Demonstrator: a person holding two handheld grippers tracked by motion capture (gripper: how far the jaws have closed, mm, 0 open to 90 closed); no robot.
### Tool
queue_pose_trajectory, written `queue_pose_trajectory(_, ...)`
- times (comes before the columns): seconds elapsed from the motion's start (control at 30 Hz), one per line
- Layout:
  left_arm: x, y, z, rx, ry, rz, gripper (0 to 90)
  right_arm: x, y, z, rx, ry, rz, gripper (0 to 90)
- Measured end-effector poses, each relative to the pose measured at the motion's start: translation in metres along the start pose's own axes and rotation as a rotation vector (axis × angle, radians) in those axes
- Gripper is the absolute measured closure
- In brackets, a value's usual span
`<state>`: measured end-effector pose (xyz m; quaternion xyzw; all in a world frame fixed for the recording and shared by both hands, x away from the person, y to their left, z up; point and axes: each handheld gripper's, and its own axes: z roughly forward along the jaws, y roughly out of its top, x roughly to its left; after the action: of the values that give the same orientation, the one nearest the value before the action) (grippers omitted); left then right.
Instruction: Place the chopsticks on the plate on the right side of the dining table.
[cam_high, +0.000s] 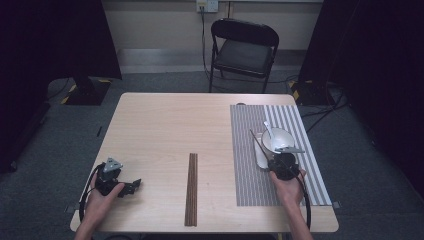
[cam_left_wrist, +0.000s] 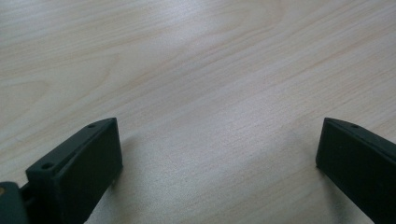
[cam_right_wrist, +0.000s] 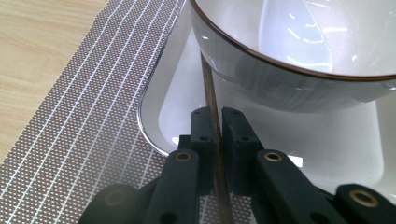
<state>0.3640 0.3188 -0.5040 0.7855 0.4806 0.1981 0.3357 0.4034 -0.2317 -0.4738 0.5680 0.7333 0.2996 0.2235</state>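
1. Pinching a single dark chopstick (cam_right_wrist: 211, 100) between closed jaws, right gripper (cam_right_wrist: 215, 122) clamped low on the stick, just short of the white bowl (cam_right_wrist: 299, 70); likely gripped near one end for control while placing it.
2. Running up and away from the jaws, long axis slanting toward the far left in the high view, far tip (cam_high: 251, 131) over the striped placemat (cam_high: 245, 175), shaft passing close beside the bowl's rim.
3. Sitting on a shallow white plate (cam_right_wrist: 180, 107), with a white spoon (cam_high: 268, 129) inside the bowl.
4. Lying lengthwise mid-table, more chopsticks (cam_high: 192, 189), presumably awaiting pickup.
5. Resting idle on bare table (cam_left_wrist: 196, 70), left gripper (cam_left_wrist: 217, 154) spread wide, holding nothing.
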Motion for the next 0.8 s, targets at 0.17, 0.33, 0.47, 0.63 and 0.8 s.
queue_pose_trajectory(0.17, 0.0, 0.0, 0.0, -0.001, 0.0, 0.0, 0.0, 0.0, 0.001, 0.001, -0.001, 0.004, 0.001, 83.7)
queue_pose_trajectory(0.33, 0.0, 0.0, 0.0, -0.001, -0.001, 0.0, 0.0, 0.0, 0.001, 0.002, 0.006, 0.001, -0.002, 80.8)
queue_pose_trajectory(0.47, 0.0, 0.0, 0.0, 0.0, -0.002, 0.004, 0.0, 0.001, 0.001, 0.001, -0.006, -0.003, -0.001, 73.1)
queue_pose_trajectory(0.63, 0.0, 0.0, 0.0, 0.0, -0.002, 0.004, 0.0, 0.003, 0.003, -0.005, -0.03, -0.007, -0.001, 68.3)
queue_pose_trajectory(0.8, 0.0, 0.0, 0.0, 0.0, -0.002, 0.004, 0.0, 0.007, 0.003, -0.011, -0.052, -0.008, -0.005, 67.6)
